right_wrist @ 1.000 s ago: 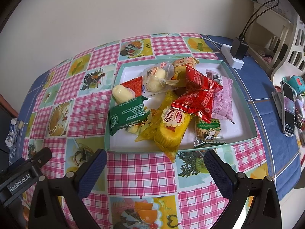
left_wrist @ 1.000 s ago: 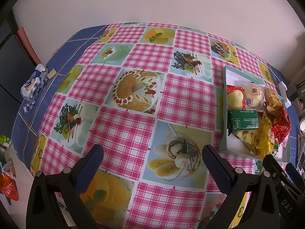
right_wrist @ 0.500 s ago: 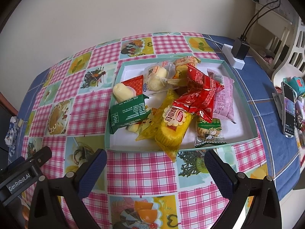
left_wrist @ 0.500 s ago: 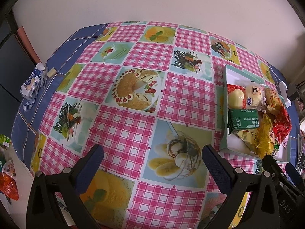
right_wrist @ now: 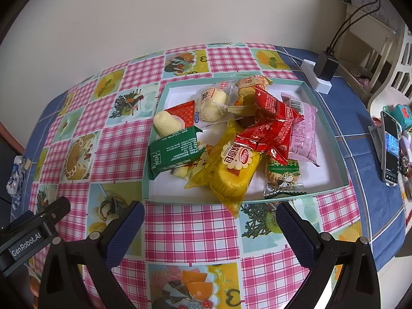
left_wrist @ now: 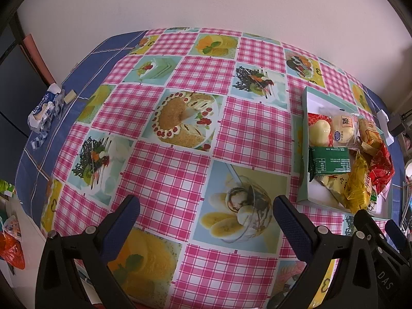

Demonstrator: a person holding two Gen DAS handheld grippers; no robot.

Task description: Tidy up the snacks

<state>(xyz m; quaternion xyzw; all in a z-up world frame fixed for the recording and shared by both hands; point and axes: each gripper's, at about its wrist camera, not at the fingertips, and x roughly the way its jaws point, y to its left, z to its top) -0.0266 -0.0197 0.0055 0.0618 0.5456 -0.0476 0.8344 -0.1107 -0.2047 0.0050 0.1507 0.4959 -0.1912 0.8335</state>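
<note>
A shallow teal-rimmed tray on the checked tablecloth holds a heap of wrapped snacks: a green packet, a yellow cake pack, red packets, a pink packet, a cookie pack and pale buns. My right gripper is open and empty just in front of the tray. My left gripper is open and empty over bare cloth, left of the tray. The left view shows the snacks at its right edge.
A crumpled blue-white wrapper lies at the table's left edge. A white power strip with a black plug sits behind the tray. A phone stands at the right, by a white chair. A wall runs behind the table.
Both grippers have drifted slightly; the view barely shifts. Nothing was taken hold of or let go.
</note>
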